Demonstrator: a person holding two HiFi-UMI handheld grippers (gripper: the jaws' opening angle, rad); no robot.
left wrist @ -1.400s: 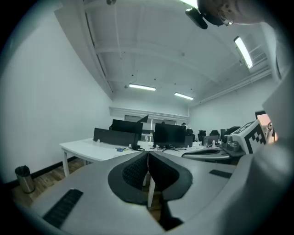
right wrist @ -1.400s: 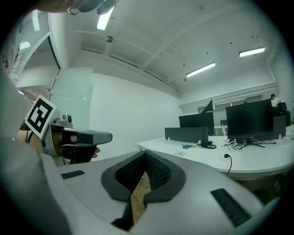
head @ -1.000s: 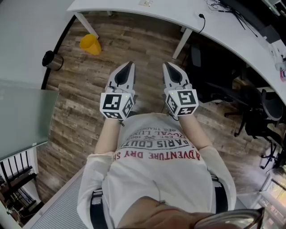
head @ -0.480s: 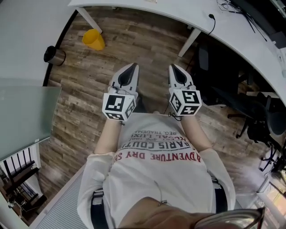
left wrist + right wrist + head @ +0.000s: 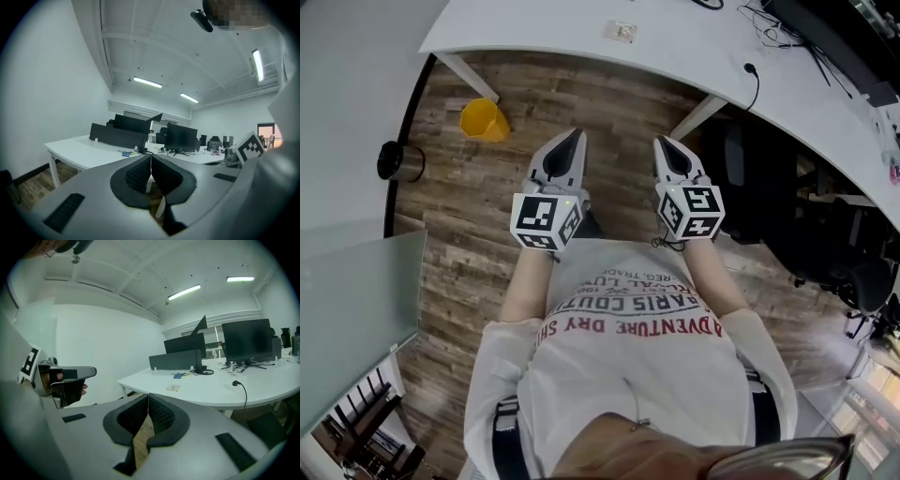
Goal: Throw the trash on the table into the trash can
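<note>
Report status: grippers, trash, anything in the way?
Both shut, empty: left gripper, right gripper. On white table, small packet untouched. On floor left, yellow bin. No obstacle seen ahead.

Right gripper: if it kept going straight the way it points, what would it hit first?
Probably the white table, at its near edge left of the small packet; nothing shows in between, but depth is unclear.

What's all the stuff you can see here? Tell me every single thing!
Table: one, white, curved, across the top.
Small packet: one, pale, on the table.
Trash can: one, yellow, on the wooden floor near the table.
Metal bin: one, silver, at far left.
Office chairs: at least two, black, at right.
Monitors: several, black, on the table.
Left gripper: one, grey, shut, empty.
Right gripper: one, grey, shut, empty.
</note>
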